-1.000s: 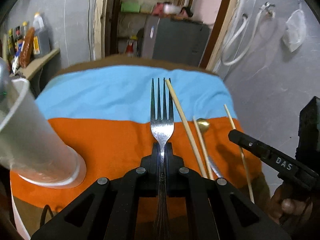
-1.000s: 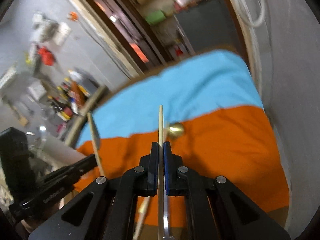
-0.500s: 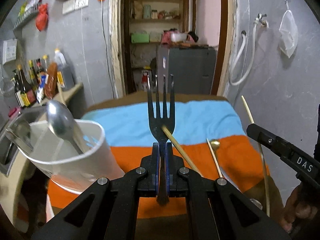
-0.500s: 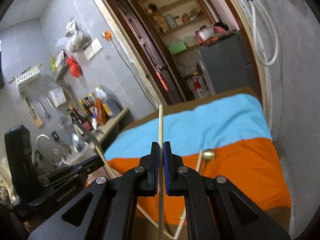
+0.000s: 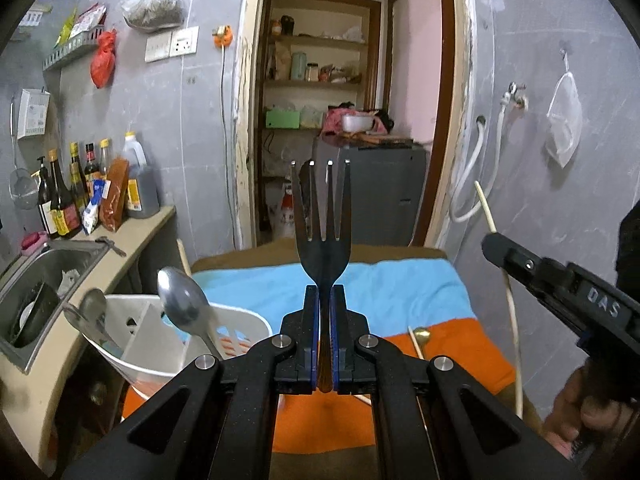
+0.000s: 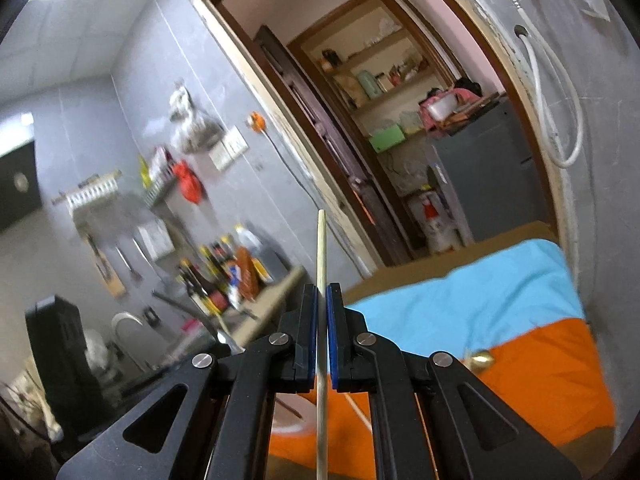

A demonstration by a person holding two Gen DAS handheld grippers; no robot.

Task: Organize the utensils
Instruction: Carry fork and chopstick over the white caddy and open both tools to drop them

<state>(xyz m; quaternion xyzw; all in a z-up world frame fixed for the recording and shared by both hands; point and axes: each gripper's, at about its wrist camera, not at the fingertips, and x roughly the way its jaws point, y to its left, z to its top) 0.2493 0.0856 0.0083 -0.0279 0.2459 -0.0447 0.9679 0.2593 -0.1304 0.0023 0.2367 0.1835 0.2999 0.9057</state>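
Left wrist view: both tongs have risen off the counter [image 5: 440, 344], left tongs [image 5: 325, 300] gripping the fork [image 5: 322, 236], right tongs [image 6: 322, 300] the chopstick [image 6: 321, 248] (holder [image 5: 160, 344] awaits lower left).

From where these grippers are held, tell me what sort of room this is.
Most likely a small home kitchen. A steel sink is set into a counter, sauce bottles line the wall beside it, and a white utensil holder with spoons stands on the cloth-covered table. A pantry doorway lies beyond.
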